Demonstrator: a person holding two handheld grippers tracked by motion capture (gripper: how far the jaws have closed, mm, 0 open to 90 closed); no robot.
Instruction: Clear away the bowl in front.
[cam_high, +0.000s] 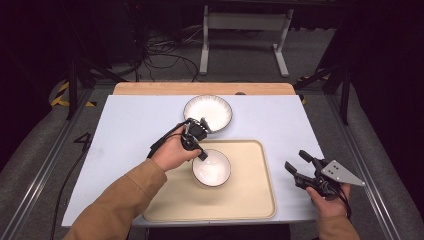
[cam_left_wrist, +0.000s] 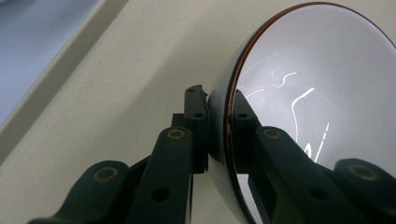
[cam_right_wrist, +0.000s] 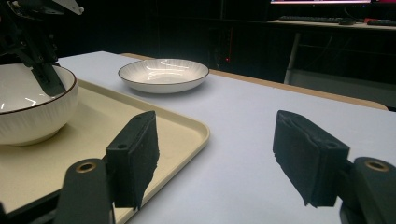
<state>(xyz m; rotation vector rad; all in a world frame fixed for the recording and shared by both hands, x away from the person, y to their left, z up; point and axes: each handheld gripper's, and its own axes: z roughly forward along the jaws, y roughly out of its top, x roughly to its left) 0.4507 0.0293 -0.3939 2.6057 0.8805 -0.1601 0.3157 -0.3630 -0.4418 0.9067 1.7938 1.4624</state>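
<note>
**Bowl pinched by its rim over the tray**

Light-blue table mat (cam_high: 130, 130) sits bare on the left side. Left gripper (cam_high: 202, 155) comes in from that side, jaws nearly together and clamped on the rim of the small white ceramic bowl with a dark brown edge line (cam_high: 212, 168). In the left gripper view one pad lies on the outer wall and the other on the glossy inside of the bowl (cam_left_wrist: 322, 79), with the rim line running up between them. A rim pinch suits a bowl too wide to take across its body.

Bowl is over the upper middle of the beige plastic tray (cam_high: 250, 200); in the right gripper view its base looks down on the tray (cam_right_wrist: 177, 126), though contact cannot be confirmed. Likely being set down there.

Beyond the tray, the shallow white ribbed plate with a dark rim (cam_high: 207, 112) lies flat on the mat, just behind the left gripper and apart from the bowl.

Right gripper (cam_high: 299, 164) is held off the tray's right edge, well apart from the bowl, above the mat. Its foam-faced pads (cam_right_wrist: 310, 156) stand apart with nothing between them. Judged to be waiting clear of the working hand.
</note>
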